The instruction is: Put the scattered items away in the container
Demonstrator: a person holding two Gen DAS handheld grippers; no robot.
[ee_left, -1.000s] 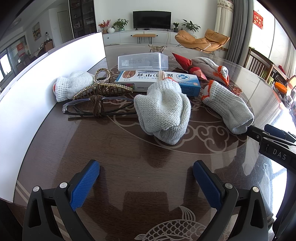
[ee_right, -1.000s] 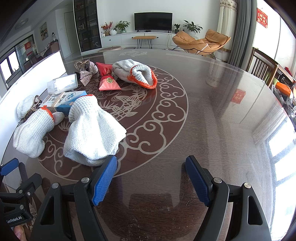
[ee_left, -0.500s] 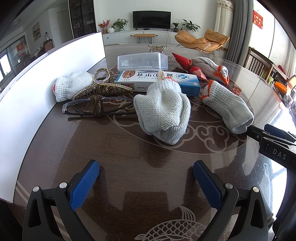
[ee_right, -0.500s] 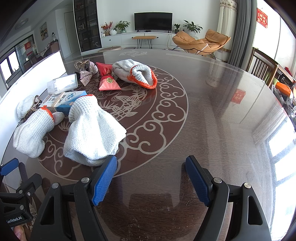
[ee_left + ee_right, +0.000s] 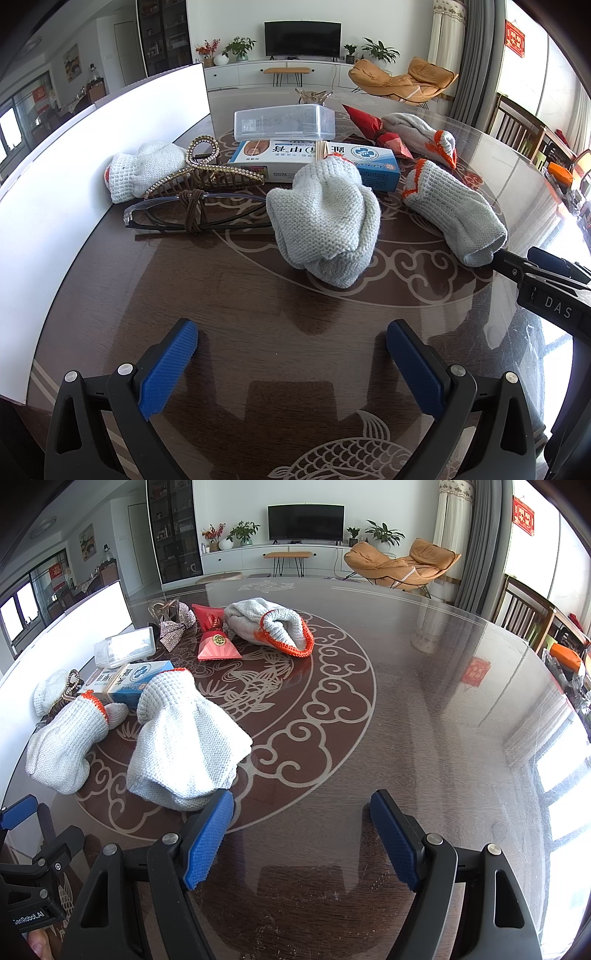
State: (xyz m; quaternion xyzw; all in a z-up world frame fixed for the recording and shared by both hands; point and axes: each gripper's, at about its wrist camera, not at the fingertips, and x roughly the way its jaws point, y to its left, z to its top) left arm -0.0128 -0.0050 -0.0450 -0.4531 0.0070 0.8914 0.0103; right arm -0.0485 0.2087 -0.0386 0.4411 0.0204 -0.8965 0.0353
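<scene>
Several grey knit gloves with orange cuffs lie on the dark round table [image 5: 258,325]: one bunched glove [image 5: 325,218] in front of my open left gripper [image 5: 291,354], another [image 5: 454,210] to its right, one [image 5: 144,173] at the left, one [image 5: 417,129] at the back. A clear plastic box [image 5: 284,122] stands behind a blue-white carton [image 5: 314,162]. A hair claw [image 5: 203,173] and glasses [image 5: 199,218] lie at the left. My open right gripper [image 5: 303,830] rests by a glove [image 5: 184,746], its left finger close to it.
A white board [image 5: 74,184] stands along the table's left side. A red pouch [image 5: 214,638] and a sparkly bow [image 5: 173,624] lie at the back. The table's right half [image 5: 443,701] is bare glass. Chairs stand beyond the right edge.
</scene>
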